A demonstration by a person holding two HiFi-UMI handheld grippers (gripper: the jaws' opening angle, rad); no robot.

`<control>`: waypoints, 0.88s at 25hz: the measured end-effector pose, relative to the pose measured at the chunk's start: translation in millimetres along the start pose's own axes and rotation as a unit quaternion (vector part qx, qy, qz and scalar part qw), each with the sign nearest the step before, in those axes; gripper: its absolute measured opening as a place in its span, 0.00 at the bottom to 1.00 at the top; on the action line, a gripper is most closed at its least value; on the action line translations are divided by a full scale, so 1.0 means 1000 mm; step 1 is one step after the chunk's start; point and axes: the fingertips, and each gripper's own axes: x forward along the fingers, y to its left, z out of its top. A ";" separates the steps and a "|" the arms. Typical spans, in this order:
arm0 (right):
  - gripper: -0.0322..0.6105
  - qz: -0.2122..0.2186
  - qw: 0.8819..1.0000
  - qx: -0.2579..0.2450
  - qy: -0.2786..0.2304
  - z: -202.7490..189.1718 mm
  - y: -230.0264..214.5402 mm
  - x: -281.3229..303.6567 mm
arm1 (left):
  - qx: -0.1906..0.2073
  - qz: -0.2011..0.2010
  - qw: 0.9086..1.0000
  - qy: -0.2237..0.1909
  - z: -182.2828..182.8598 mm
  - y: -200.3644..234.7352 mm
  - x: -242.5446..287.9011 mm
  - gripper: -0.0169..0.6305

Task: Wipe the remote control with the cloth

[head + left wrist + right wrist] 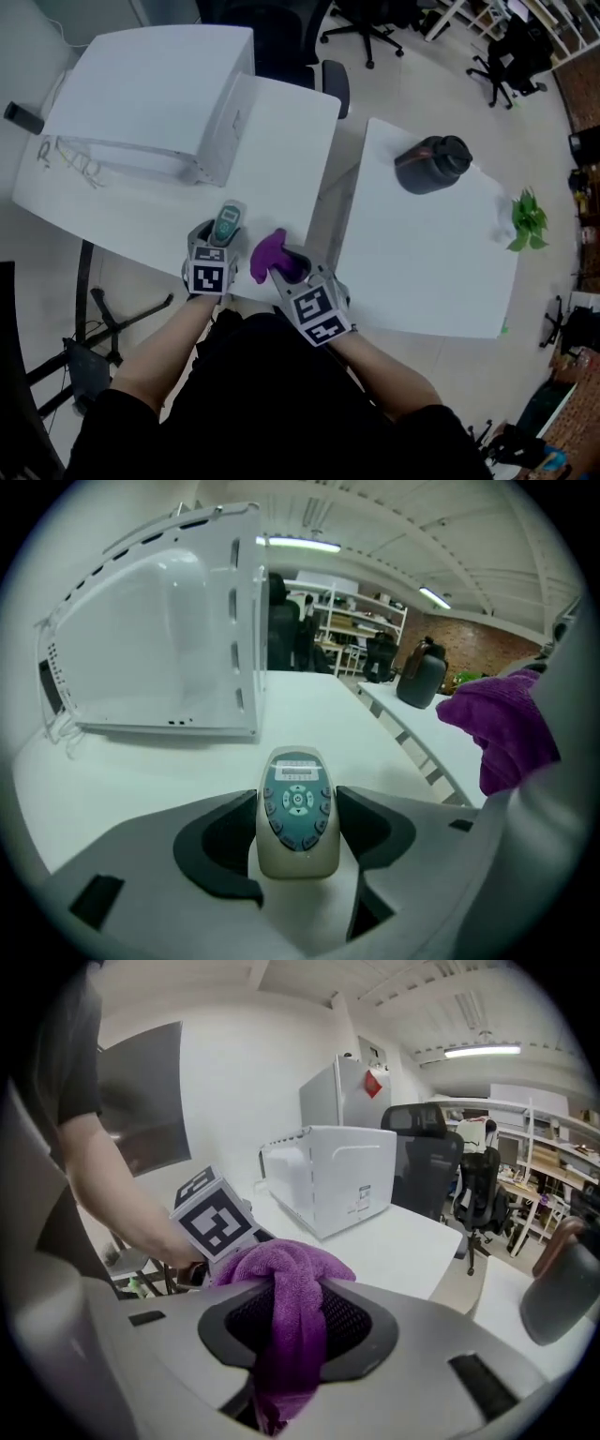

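1. I see a person standing at a white table (pixel 122 220), with a tool in each hand; the left gripper (pixel 217 242) has its jaws set quite wide, and they press on both sides of a small beige remote control with a blue-green button face (pixel 298 803).
2. The remote is held by its lower half; its top end sticks out past the jaws, with the buttons facing up; it sits over the front edge of the table, near a big white plastic box (pixel 150 94).
3. The right gripper (pixel 292 270) has its jaws close together; they pinch a fluffy purple cloth (pixel 286 1283), and a soft bunch of it puffs out in front.
4. The cloth is just beside the remote, on its right; the two look apart, so I think no wiping has begun yet.
5. To do this part well, I would bring the puffy end of the cloth onto the button face; only the soft part should touch, not the hard jaws.
6. Rub from the top end down toward the left jaws, then back; light strokes should do, so the buttons are not pushed in hard.
7. The left grip should be kept snug; the remote looks smooth and rounded, so I guess it could slip or twist if the cloth pushes from one side.
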 end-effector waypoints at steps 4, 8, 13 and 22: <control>0.24 0.010 1.000 0.004 0.023 -0.011 0.003 0.024 | 0.003 0.016 1.000 0.000 -0.016 0.008 0.012 0.43; 0.24 0.004 0.999 0.009 0.040 -0.022 0.001 0.039 | -0.004 0.023 1.000 -0.010 -0.020 0.011 0.017 0.43; 0.24 -0.016 0.998 0.019 0.060 -0.034 -0.015 0.055 | -0.002 0.003 1.000 -0.009 -0.022 0.008 0.013 0.47; 0.26 -0.045 0.992 0.010 0.116 -0.061 -0.037 0.097 | 0.004 -0.014 1.000 -0.022 -0.026 0.002 -0.021 0.47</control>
